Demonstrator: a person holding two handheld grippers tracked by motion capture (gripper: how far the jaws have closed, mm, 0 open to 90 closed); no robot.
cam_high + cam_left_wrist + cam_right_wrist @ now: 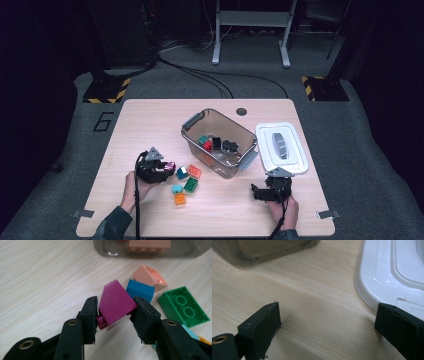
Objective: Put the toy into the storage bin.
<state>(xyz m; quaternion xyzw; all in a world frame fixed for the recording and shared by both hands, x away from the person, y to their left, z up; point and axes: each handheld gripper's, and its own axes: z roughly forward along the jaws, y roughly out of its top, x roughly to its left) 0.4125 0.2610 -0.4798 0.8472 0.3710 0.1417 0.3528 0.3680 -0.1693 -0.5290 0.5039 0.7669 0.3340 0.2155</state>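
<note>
A magenta sloped brick (115, 303) sits between the black jaws of my left gripper (115, 312), which is shut on it just above the table. In the high view the left gripper (167, 168) with the magenta brick (170, 165) is at the table's left front. Just beyond lie a blue brick (140, 290), a salmon brick (150, 277) and a green brick (183, 306). My right gripper (327, 320) stands open over bare wood, in the high view (256, 192) at the front right, below the white lid (282, 147).
A clear plastic bin (192, 142) with grey handles stands mid-table and holds several bricks. Loose bricks lie left of it: orange-red (194, 171), green (190, 185), teal (177, 188), orange (180, 199). The lid's rim (372, 297) lies close to my right gripper's jaw.
</note>
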